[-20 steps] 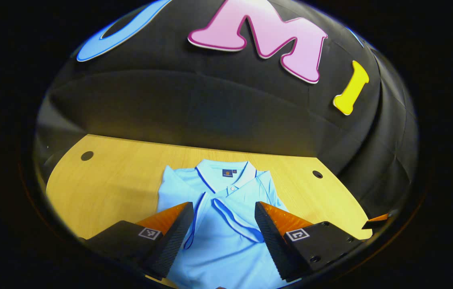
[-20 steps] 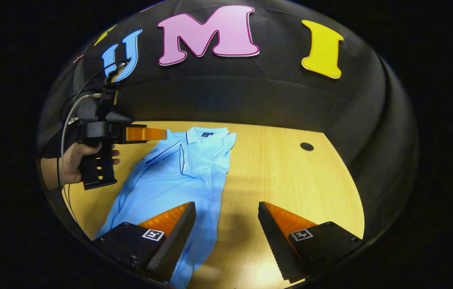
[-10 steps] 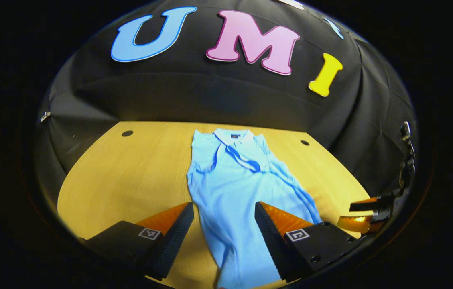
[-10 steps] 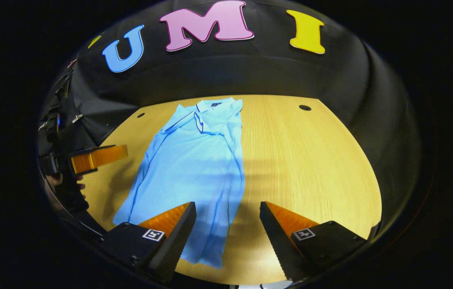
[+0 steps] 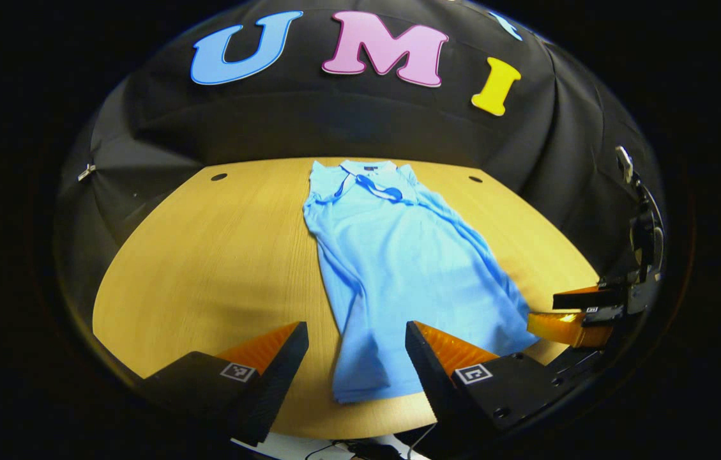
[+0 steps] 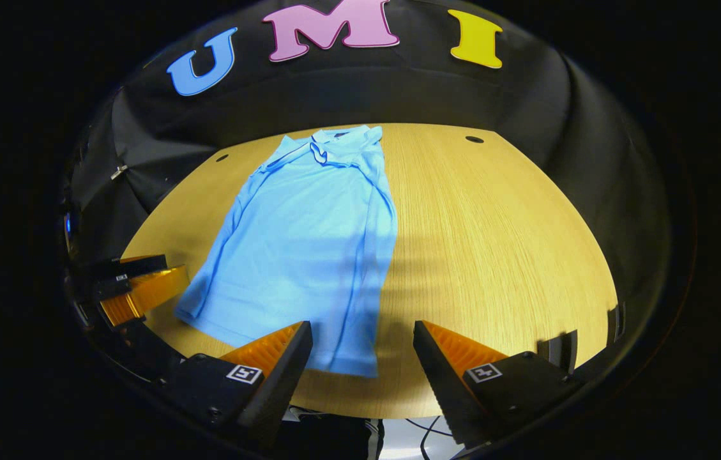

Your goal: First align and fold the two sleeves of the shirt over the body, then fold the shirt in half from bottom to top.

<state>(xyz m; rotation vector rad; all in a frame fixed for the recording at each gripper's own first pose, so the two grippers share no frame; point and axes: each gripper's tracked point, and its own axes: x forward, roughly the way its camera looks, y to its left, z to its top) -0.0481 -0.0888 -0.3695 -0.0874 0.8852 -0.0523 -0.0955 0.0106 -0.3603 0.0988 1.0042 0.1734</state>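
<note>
Light-blue cloth, the shirt (image 5: 392, 255), lies flat on the wooden tabletop (image 5: 207, 255) with both sleeves already folded over the body, collar at 12 o'clock toward the booth wall and hem at 6 o'clock by the near edge. Its long axis runs straight away from both grippers. In the left gripper view the left gripper (image 5: 356, 358) hangs released, jaws spread and holding nothing, with the hem's left corner lying between its fingers. In the right gripper view the right gripper (image 6: 362, 358) is likewise spread and empty, the hem's right corner just beyond its left finger. Each gripper sits nearest its own hem corner, so the coming bottom-to-top fold likely calls for pinching both corners and carrying them toward the collar (image 6: 334, 137).
</note>
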